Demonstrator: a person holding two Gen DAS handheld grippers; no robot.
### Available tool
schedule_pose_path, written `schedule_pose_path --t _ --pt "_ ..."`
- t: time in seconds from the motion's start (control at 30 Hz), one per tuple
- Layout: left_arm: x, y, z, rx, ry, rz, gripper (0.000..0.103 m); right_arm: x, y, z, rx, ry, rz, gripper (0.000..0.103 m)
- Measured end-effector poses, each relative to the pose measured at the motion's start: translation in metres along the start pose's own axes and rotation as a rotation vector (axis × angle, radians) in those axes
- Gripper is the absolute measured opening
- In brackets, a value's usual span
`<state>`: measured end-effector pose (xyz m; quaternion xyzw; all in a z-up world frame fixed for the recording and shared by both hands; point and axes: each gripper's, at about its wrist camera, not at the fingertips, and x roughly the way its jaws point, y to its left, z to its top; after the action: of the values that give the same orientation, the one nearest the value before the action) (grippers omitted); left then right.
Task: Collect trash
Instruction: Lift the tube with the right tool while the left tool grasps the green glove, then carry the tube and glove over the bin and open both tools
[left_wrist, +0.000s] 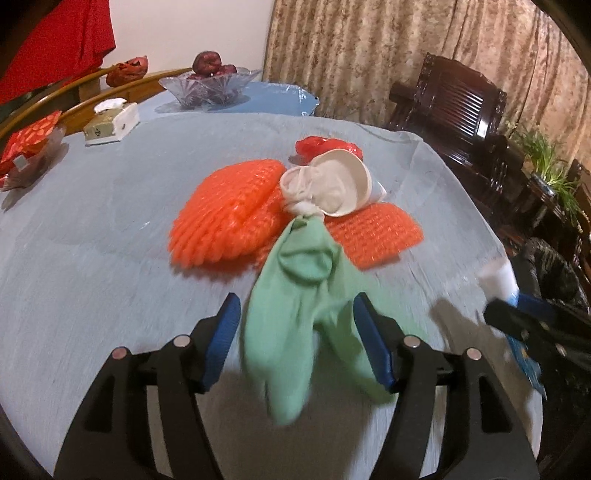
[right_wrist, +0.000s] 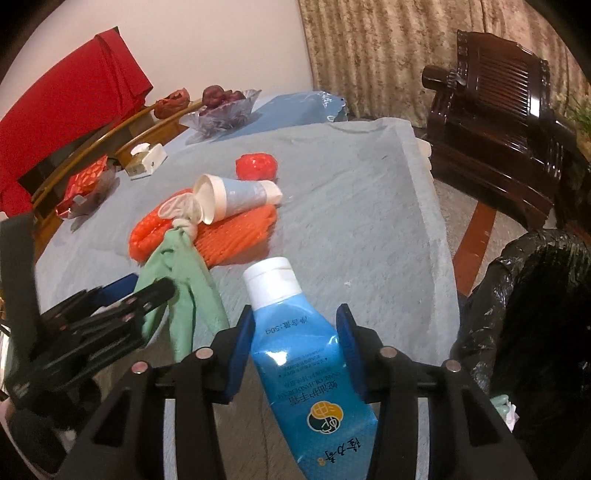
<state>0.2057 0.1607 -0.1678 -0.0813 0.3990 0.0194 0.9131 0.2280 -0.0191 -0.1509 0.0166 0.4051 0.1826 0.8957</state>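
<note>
1. Trash is seen in two places: a blue tube (right_wrist: 295, 354) with a white cap is clamped between the pads of the right gripper (right_wrist: 295, 325), cap pointing away from the camera, and a loose pile lies on the table (left_wrist: 92, 229).
2. The pile is made up of orange foam nets (left_wrist: 225, 218), a white paper cup (left_wrist: 343, 184) lying on its side on them, and a red wrapper (left_wrist: 328, 147) just behind the cup.
3. A green cloth (left_wrist: 303, 295) is found between the fingers of the left gripper (left_wrist: 295, 332). Its far end is knotted to a white cloth (left_wrist: 299, 184) at the mouth of the cup.
4. The left jaws are seen standing apart. The cloth touches the right-hand pad; a gap is seen at the left-hand pad, so no clamping is observed. The cloth is blurred.
5. In the right view, a bin lined with a black bag (right_wrist: 528, 302) is noted beside the table, to the right of the held tube.
6. At the far side of the table, a glass bowl (left_wrist: 210, 85) of dark fruit, a tissue box (left_wrist: 110, 123) and a red packet (left_wrist: 29, 144) are recorded, well apart from the pile.
7. A dark wooden chair (right_wrist: 491, 110) is recorded beyond the table's corner, in front of a curtain (left_wrist: 369, 55).
</note>
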Motion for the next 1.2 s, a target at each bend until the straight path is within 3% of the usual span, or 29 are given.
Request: schedule_pose_path --t 0.07,0.1,0.13,0.17,0.27,0.77,0.97,1.2 --pt "0.007 0.000 0.004 -0.010 0.013 -0.010 0.059 0.000 -0.001 0.000 0.006 0.002 0.003 0.045" --pt "0.009 -0.001 0.005 -0.016 0.022 -0.021 0.053 0.000 -0.002 0.000 0.010 0.004 0.004 0.045" --pt "0.012 -0.001 0.004 -0.026 0.038 -0.038 0.037 -0.001 -0.003 0.000 0.013 0.003 0.005 0.045" --pt "0.013 -0.002 0.003 -0.029 0.044 -0.041 0.028 -0.001 -0.003 0.000 0.015 0.003 0.006 0.045" --pt "0.007 -0.007 -0.001 -0.006 0.024 -0.036 0.017 -0.006 -0.003 0.002 0.013 -0.003 0.007 0.045" --pt "-0.086 -0.049 -0.013 0.055 -0.096 -0.134 0.014 -0.062 -0.013 0.010 0.028 -0.067 0.027 0.045" --pt "-0.094 -0.101 -0.006 0.139 -0.116 -0.223 0.013 -0.101 -0.046 0.010 0.073 -0.129 -0.028 0.045" --pt "-0.087 -0.180 -0.001 0.247 -0.123 -0.338 0.013 -0.142 -0.116 0.002 0.159 -0.188 -0.152 0.045"
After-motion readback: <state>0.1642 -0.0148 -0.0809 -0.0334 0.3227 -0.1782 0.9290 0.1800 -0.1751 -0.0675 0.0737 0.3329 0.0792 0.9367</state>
